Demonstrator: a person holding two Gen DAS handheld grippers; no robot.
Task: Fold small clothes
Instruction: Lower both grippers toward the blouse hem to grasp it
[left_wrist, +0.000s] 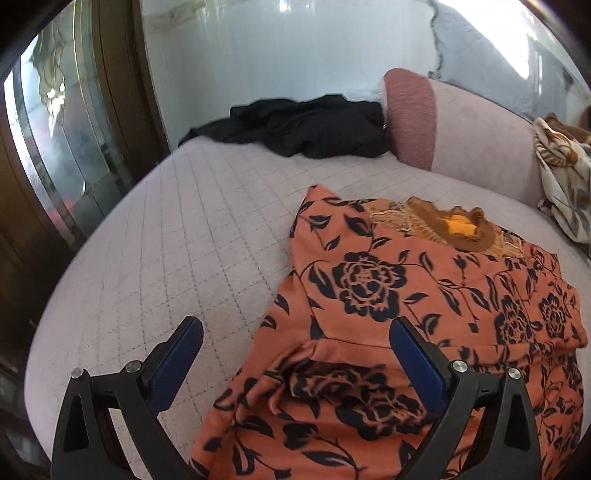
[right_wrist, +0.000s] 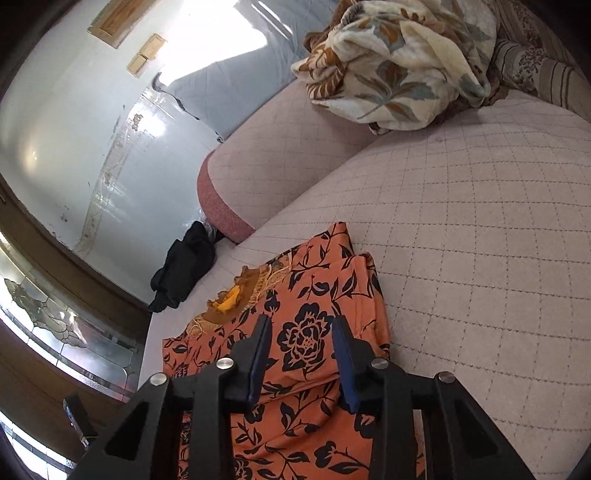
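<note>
Lying beneath both jaws: floral garment.

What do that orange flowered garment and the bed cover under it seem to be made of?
The orange garment looks like thin, smooth woven cloth with a printed black flower pattern; it drapes in soft folds, perhaps a synthetic or rayon. The bed cover looks like a matte, quilted pale pink fabric, judging by its stitched diamond grid.

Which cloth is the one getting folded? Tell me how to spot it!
Find the big pinkish quilted bed. Right in front of both tools lies the orange garment, spread flat with black flowers printed on it. The plain black clothes and the cream leafy blanket sit crumpled farther back.
</note>
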